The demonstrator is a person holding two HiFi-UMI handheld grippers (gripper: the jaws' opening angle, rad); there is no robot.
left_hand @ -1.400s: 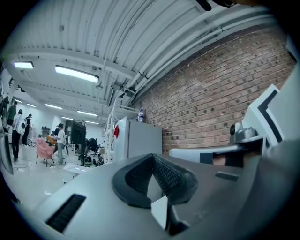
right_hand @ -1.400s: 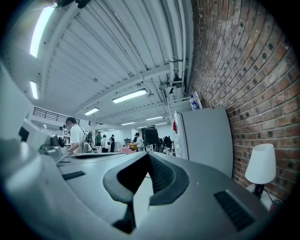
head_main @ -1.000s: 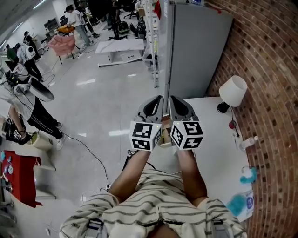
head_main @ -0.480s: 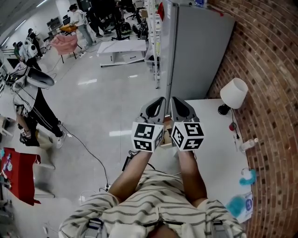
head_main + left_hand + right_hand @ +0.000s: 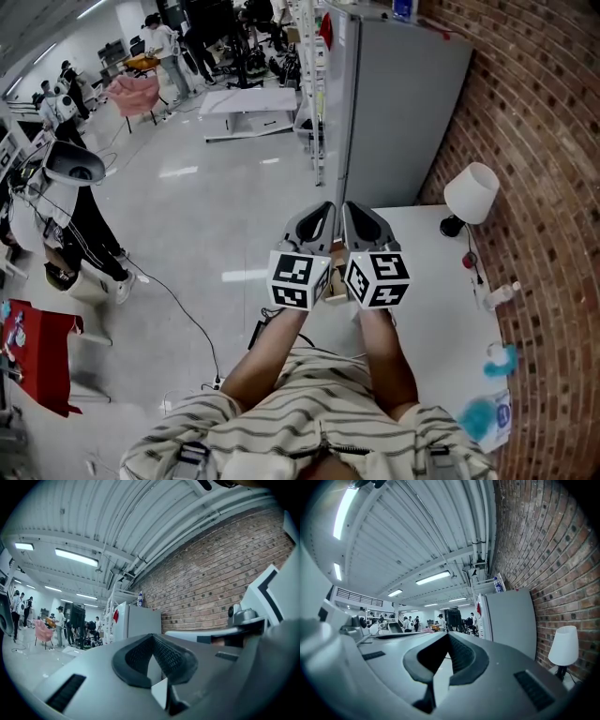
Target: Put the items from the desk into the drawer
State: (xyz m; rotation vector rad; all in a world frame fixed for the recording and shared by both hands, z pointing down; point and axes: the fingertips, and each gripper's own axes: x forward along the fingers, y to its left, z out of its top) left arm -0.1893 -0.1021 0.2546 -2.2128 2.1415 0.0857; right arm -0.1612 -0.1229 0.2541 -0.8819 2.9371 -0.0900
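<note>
Both grippers are held level and side by side before the person's chest, over the left edge of the white desk point(image 5: 433, 314). My left gripper point(image 5: 322, 206) is shut and holds nothing; its jaws meet at the tips in the left gripper view point(image 5: 151, 635). My right gripper point(image 5: 350, 206) is also shut and holds nothing point(image 5: 448, 634). On the desk by the brick wall lie a small red item point(image 5: 468, 262), a clear bottle point(image 5: 500, 294), a teal item point(image 5: 499, 359) and a blue pack point(image 5: 486, 413). No drawer shows in any view.
A white table lamp point(image 5: 471, 194) stands at the desk's far right corner. A tall grey cabinet point(image 5: 403, 112) rises just beyond the desk. To the left is open shiny floor with a cable, and people stand at the far left and back.
Neither gripper has moved. The head view has drifted slightly and the people at the left have shifted.
</note>
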